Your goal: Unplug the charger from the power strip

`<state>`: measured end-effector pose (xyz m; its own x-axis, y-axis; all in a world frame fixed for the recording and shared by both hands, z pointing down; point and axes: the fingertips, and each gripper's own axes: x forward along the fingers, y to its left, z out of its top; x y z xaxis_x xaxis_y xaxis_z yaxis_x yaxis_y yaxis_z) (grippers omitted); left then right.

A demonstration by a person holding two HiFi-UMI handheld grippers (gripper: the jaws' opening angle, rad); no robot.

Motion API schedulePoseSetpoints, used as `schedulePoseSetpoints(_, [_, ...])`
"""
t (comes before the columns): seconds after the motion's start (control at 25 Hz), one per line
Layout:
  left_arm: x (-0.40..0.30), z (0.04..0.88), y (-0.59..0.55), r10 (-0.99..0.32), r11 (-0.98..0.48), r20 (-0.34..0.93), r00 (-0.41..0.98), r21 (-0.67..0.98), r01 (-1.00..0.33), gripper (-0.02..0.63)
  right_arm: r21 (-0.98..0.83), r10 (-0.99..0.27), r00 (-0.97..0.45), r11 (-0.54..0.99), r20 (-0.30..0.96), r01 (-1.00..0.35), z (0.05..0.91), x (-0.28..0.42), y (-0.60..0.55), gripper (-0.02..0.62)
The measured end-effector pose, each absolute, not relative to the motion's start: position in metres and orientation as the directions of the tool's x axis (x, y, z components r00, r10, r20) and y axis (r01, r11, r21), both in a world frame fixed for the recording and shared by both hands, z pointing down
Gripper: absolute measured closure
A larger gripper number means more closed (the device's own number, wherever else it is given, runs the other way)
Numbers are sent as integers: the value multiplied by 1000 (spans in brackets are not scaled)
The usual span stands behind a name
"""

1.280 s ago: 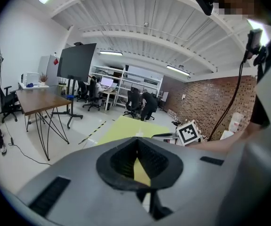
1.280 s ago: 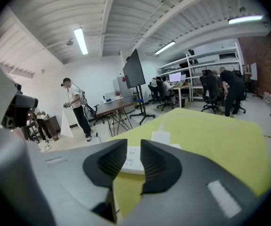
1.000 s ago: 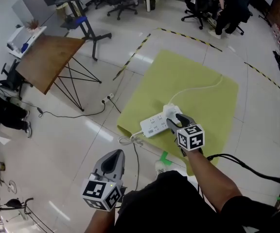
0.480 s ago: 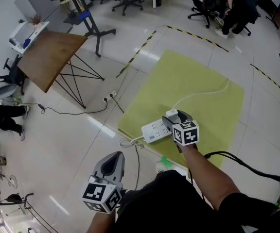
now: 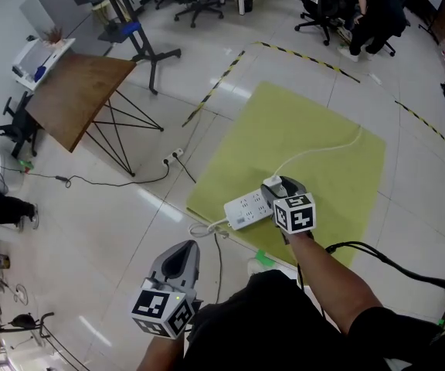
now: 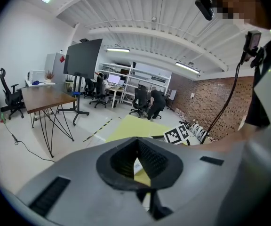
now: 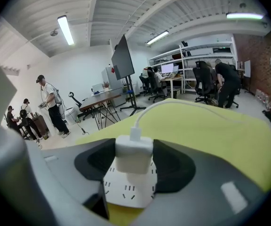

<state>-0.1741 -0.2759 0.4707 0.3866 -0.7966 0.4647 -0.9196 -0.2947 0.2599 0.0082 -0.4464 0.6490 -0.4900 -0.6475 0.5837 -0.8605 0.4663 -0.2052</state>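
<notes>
Charger (image 7: 133,150), a small white block, stands plugged into one end of the white power strip (image 5: 246,205), which lies on a yellow mat (image 5: 315,130) spread on the pale floor. The right gripper (image 7: 133,164) is closed on it: its own view shows the two black pads (image 7: 173,166) pressed against the block's opposite sides, with the strip's socket slots showing just below. A white cable (image 5: 315,151) leaves the top of the charger and curves away across the mat. The left gripper (image 6: 136,160) hangs low by the person's side, well apart from the strip, its ribbed pads brought together on nothing; only a thin sliver of white and yellow shows past them. From the head view the right gripper and its marker cube (image 5: 294,212) cover most of the charger, so only a white corner peeks out beside the jaws, and the strip's near end is tucked under the gripper. The prongs are out of sight in every view, so how deep the charger sits in its socket cannot be told. The strip's own cord (image 5: 204,224) coils off the mat's edge and runs out of view behind the person's dark clothing, which cuts off the bottom of the head view. In the left gripper view the grey gripper body fills the lower half.
</notes>
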Motion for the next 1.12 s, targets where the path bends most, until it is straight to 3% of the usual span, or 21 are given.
schedulePoseSetpoints(0.48, [-165,466,-267,-781,-342,446,437,280,-897,600,-166,-667,-506,506,547,-846,604,22,-428,352])
schedulePoseSetpoints(0.88, [-114,466,-265,-707,-481,405,580,327,-813,600,-140,-641,-451,475,621,-869,595,102,-347,353])
schedulePoseSetpoints(1.12, [-75,473,-258,-632,-563,390,669,362,-743,600,-129,-616,-353,378,704,-917,624,160,-280,353])
